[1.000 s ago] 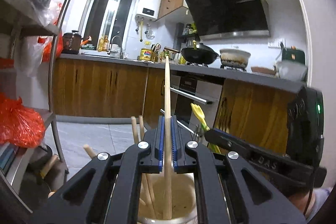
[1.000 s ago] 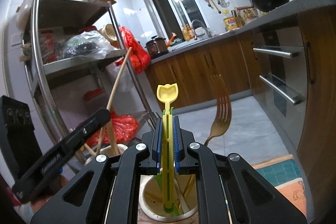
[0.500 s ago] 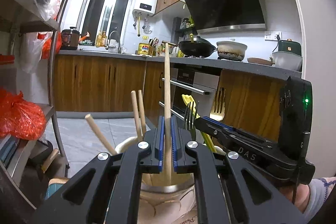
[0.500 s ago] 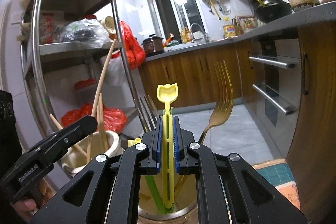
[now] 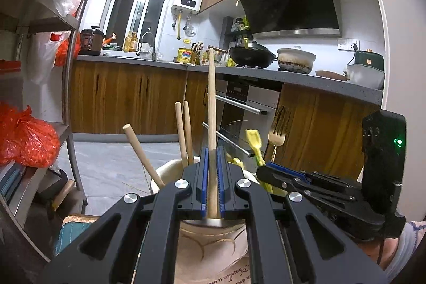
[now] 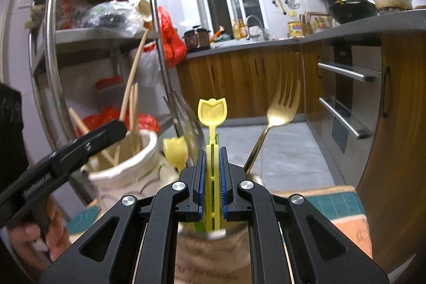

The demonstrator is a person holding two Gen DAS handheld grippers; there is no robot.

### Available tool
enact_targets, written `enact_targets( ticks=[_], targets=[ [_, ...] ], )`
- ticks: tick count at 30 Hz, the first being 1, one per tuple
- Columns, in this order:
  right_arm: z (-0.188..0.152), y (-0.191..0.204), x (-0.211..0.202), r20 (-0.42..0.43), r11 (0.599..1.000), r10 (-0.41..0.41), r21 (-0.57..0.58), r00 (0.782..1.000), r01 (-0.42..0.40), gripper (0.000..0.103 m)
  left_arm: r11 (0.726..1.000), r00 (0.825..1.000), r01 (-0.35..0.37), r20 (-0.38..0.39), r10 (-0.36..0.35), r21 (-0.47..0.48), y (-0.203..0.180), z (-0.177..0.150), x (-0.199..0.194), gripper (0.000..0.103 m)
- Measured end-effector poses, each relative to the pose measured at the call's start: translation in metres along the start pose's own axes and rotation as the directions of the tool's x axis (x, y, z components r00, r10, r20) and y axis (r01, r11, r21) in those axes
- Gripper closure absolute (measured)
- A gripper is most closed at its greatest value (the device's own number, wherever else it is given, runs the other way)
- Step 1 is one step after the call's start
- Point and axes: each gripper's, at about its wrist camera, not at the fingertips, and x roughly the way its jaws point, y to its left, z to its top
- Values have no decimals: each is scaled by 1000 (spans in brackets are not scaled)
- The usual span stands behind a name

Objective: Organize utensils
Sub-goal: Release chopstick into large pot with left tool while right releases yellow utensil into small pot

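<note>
Mid-sort: left gripper [image 5: 212, 177] fingers pinch a wooden chopstick [image 5: 212, 124] upright over the cream ceramic holder [image 6: 127, 167], right gripper [image 6: 212, 177] fingers clamp a yellow tulip-handled utensil [image 6: 212, 119] above a metal cup; next probably lift each clear and re-home it.

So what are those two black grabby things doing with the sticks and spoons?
A person holds a gripper in each hand and is sorting utensils into holders. The left gripper is clamped on a long wooden chopstick standing in the white ceramic holder, where other chopsticks lean. The right gripper pinches a yellow tulip-shaped plastic spoon over the next cup, beside a gold fork and a second yellow spoon.
</note>
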Motion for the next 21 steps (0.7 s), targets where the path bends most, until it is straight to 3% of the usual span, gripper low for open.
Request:
enact_targets(
  ticks=[18,21],
  targets=[
    [-3,-3,-2,-59,1000,-12,14,998,13,92,1000,1000,-4,-6,4,15,-2,0,-3,96],
    [-2,-2,-4,-55,1000,-9,6,998,10,81,1000,1000,-6,-6,6,14,-2,1,-3,96]
  ],
)
